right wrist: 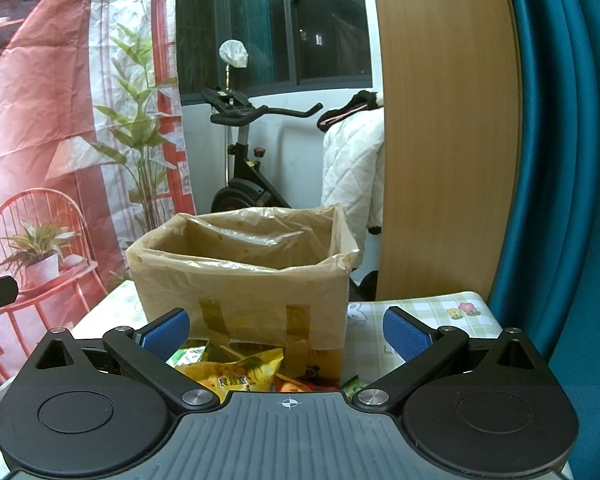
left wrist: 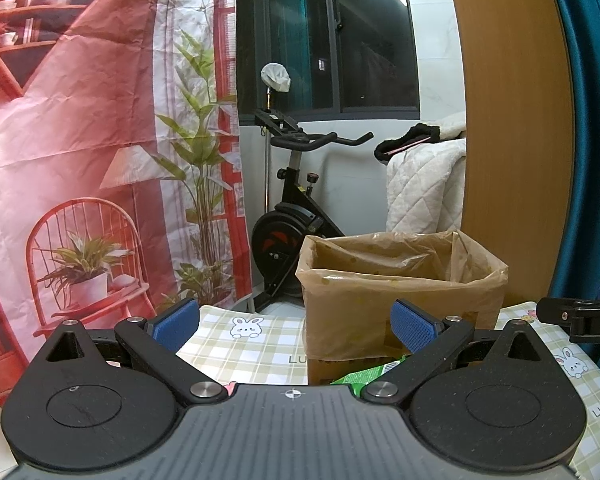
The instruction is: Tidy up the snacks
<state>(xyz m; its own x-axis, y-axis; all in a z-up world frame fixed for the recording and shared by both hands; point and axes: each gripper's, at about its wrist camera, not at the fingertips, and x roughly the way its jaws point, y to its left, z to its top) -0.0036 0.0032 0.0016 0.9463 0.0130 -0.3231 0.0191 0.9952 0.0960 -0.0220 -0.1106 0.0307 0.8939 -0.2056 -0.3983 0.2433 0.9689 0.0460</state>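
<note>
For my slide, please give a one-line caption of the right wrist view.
Open right gripper above snack packets, facing a bag-lined cardboard box on the checked tablecloth.

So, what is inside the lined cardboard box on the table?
Only the brown plastic liner shows inside the cardboard box, near the rim. The front wall hides its bottom, so any snacks there cannot be seen.

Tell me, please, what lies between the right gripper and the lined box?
In the right wrist view, snack packets lie between the open right gripper and the lined box: a yellow packet and a green one, close against the box's front.
</note>
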